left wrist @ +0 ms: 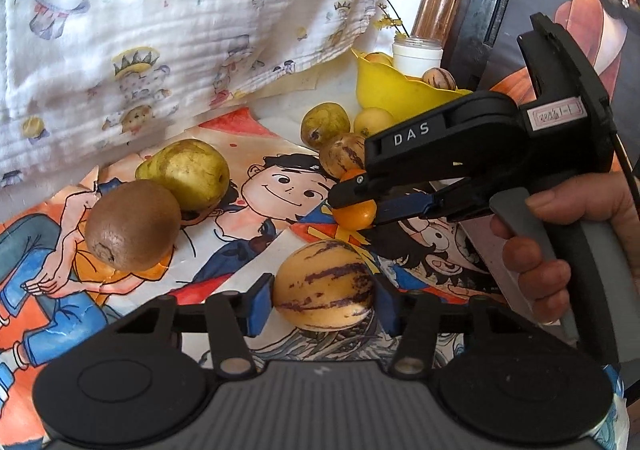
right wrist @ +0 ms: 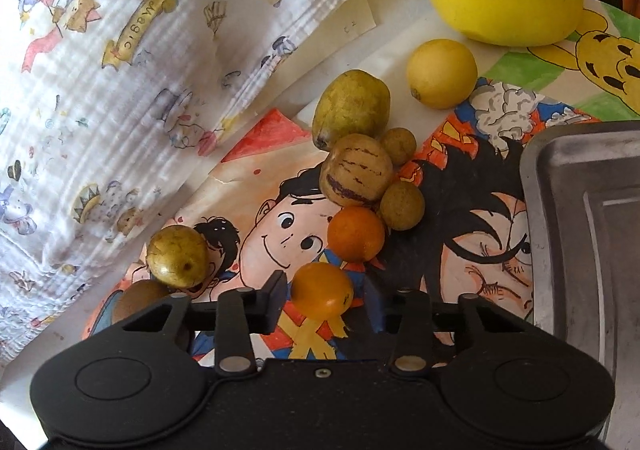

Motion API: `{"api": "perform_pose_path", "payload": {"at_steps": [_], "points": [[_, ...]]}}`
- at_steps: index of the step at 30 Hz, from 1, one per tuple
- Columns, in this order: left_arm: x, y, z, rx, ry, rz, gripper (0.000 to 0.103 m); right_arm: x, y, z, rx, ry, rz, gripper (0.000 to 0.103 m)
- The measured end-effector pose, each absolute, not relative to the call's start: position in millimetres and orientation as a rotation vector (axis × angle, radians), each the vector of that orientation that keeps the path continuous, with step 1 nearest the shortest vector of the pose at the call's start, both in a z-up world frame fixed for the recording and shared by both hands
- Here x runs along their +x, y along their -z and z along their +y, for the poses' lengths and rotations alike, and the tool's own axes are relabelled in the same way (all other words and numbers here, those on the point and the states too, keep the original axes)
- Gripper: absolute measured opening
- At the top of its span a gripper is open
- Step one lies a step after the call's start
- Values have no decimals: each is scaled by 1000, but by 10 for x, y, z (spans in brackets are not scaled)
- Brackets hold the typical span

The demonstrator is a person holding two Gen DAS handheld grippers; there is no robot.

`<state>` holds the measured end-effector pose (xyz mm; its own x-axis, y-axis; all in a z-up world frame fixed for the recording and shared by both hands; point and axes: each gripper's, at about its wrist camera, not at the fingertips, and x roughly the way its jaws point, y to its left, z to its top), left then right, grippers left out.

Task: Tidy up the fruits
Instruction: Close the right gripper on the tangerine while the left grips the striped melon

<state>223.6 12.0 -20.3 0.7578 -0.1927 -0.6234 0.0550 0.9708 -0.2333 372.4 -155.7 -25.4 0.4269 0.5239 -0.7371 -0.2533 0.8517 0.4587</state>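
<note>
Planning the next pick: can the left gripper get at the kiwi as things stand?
Probably not yet: the left gripper is shut on the striped melon. The kiwi lies uncovered, only the pear touching behind.

A cream pepino melon (left wrist: pixel 325 286) is showing purple streaks; the small fruit (right wrist: pixel 322 291) is glowing orange. At twelve o'clock the bowl (right wrist: pixel 504 6) is shining yellow — the cloth (left wrist: pixel 160 30) is showing white with cartoon prints.

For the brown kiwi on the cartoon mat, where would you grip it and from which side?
Grip the kiwi across its narrow middle, coming from above. It lies on its side, a pear touching its far right, so the near and left flanks are freer. A judgement only.
</note>
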Motion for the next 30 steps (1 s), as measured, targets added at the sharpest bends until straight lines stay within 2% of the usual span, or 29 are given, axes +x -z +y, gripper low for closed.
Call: {"api": "perform_pose_path", "payload": {"at_steps": [2,16,30], "points": [[2239,200,123,-214,133,700,56,3731,258,-1567,305,-500,1021,37],[2187,35,103,-176,81,681,55,3577,265,-1859,376,-534,1007,36],[2041,-712,-69,-131,103,614,55,3135,-347,-2707,427,-525,866,36]]}}
